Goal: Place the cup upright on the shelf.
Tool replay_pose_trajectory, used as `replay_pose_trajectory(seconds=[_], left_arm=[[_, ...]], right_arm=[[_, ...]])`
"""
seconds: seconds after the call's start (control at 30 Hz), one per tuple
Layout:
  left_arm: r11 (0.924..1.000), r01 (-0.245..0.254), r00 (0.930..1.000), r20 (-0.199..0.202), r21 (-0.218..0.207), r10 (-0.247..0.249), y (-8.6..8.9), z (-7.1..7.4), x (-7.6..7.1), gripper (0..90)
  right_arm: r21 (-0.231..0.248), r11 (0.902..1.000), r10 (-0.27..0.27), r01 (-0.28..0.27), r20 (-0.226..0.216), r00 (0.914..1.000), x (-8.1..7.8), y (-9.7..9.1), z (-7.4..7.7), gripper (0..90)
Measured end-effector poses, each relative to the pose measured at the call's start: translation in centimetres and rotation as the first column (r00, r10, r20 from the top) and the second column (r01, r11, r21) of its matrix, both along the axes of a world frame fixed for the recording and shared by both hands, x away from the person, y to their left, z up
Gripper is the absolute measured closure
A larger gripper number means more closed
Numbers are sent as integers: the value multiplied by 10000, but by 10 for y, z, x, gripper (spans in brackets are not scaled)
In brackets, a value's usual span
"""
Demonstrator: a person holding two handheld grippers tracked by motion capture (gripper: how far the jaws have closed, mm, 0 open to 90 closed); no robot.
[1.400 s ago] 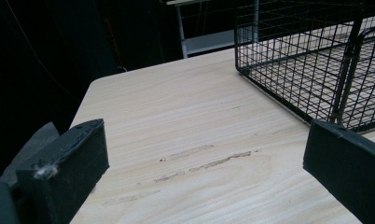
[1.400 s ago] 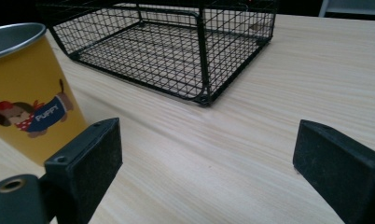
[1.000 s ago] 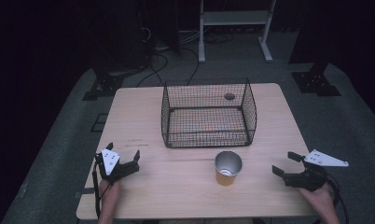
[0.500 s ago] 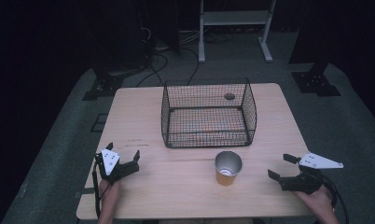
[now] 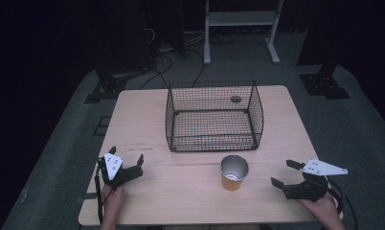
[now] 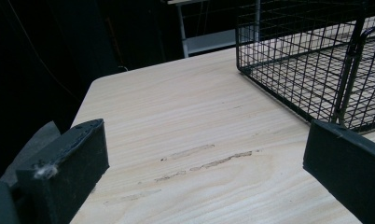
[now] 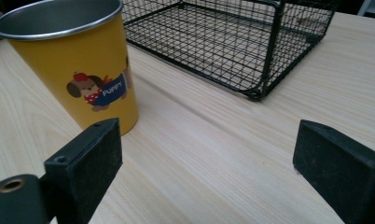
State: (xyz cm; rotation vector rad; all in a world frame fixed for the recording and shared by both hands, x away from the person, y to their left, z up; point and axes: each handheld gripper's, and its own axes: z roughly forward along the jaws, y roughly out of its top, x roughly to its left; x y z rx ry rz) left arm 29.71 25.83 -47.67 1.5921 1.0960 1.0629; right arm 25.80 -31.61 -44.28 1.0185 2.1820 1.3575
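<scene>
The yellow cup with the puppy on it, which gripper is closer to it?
Right. The right gripper sits a short way to the right of the cup, jaws open toward it. The left gripper rests farther off, past the cup's left, near the table edge.

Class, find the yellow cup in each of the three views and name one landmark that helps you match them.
High view: yellow cup stands lower centre, just in front of the wire basket.
Left gripper view: no cup here; the basket is at upper right.
Right gripper view: cup at upper left, basket behind it.
Shared landmark: the wire basket.
</scene>
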Motion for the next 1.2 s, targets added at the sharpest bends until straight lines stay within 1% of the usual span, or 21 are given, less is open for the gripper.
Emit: replay_pose_trajectory(seconds=[0.03,0.33,0.47,0.8,1.13,1.2], left_arm=[[10000,-1,10000,0,-1,1,0,0,0,0],[10000,-3,10000,4,-8,3,0,0,0,0],[10000,2,10000,8,-10,-2,0,0,0,0],[10000,4,10000,8,-14,-4,0,0,0,0],[10000,7,10000,10,-6,-7,0,0,0,0],[10000,13,10000,8,-8,-13,0,0,0,0]], right_arm=[[-102,9999,100,-100,40,9999,-1,3,1,72],[-158,9992,367,-365,91,9993,-4,11,2,72],[-228,9982,563,-561,50,9984,-4,17,2,72],[-315,9960,833,-832,29,9965,-5,26,2,72],[-422,9901,1338,-1336,31,9910,-7,43,4,72],[-503,9882,1448,-1445,27,9895,-7,47,4,72]])
